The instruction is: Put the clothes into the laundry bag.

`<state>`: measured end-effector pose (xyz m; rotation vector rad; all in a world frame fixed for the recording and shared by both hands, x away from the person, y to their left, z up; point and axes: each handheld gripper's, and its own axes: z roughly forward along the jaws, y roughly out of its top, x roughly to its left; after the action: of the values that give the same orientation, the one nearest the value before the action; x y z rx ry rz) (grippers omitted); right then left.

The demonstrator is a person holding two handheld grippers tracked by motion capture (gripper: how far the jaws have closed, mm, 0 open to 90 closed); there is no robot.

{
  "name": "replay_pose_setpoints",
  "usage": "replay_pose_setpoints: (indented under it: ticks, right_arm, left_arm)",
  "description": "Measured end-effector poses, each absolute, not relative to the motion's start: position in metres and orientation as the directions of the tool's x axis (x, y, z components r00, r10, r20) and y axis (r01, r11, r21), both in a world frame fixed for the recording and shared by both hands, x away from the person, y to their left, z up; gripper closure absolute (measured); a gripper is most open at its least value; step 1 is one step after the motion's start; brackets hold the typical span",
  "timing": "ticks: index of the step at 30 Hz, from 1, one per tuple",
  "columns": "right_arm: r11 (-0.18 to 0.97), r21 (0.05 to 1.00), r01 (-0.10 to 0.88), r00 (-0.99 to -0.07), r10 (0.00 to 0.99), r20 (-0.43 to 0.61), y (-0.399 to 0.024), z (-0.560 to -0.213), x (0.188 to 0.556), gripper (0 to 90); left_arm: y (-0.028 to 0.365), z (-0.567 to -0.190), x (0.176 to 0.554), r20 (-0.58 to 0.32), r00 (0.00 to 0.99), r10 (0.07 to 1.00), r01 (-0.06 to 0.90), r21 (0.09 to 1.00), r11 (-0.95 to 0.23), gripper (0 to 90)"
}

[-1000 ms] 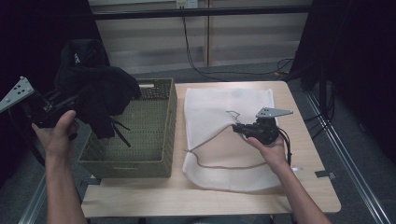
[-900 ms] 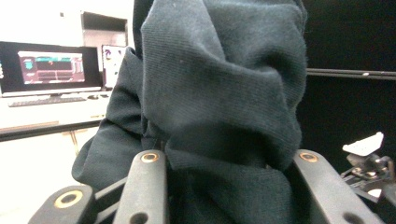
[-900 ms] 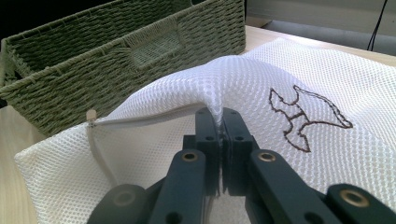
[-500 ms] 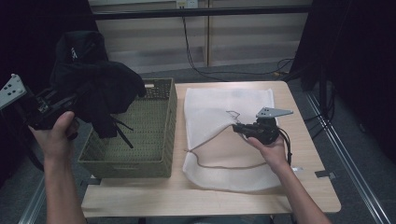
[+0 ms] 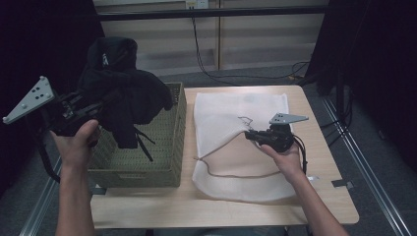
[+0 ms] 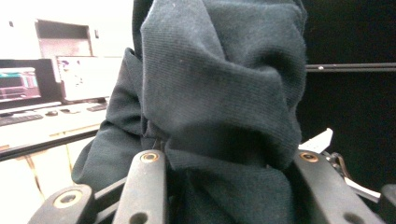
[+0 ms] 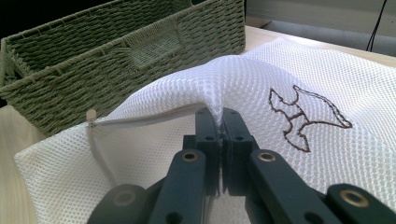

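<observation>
Black garment (image 5: 123, 93) hangs clamped in the left hand-held gripper (image 5: 91, 105) above the green woven basket (image 5: 162, 157), while the right hand-held gripper (image 5: 252, 135) pinches the white mesh bag (image 5: 231, 110) on the tabletop (image 5: 324, 196).

High view sits above my side, facing forward and down over the whole counter (image 5: 324, 206), my forearms entering from the near edge. Left gripper view rides my left gripper (image 5: 74, 110), looking along its fingers (image 6: 144, 186), very close on the black garment (image 6: 219, 93), screens far behind. Right gripper view rides my right gripper (image 5: 255, 136), low and close over the white mesh bag (image 7: 327, 84), facing the green basket (image 7: 93, 56). High and right gripper views share bag and basket; high and left gripper views share the garment.
</observation>
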<state>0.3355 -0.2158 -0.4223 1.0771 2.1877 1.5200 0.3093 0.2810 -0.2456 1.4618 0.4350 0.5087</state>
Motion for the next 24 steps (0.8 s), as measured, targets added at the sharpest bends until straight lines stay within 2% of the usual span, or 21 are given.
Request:
replay_pose_setpoints:
  ticks: [5,13,24]
  right_arm:
    - [0.172,0.891,0.421,-0.688,0.7,0.191,-0.216,-0.422,0.335,87.3]
    - [0.173,0.89,0.421,-0.689,0.699,0.19,-0.215,-0.422,0.335,87.3]
    - [0.17,0.889,0.426,-0.688,0.698,0.196,-0.216,-0.422,0.335,87.3]
  left_arm:
    - [0.268,-0.244,0.307,0.001,0.848,0.529,-0.048,0.996,0.077,63.2]
    - [0.244,-0.239,0.296,0.011,0.878,0.478,-0.058,0.995,0.085,63.2]
    - [0.205,-0.244,0.292,0.036,0.913,0.406,-0.052,0.998,0.028,63.1]
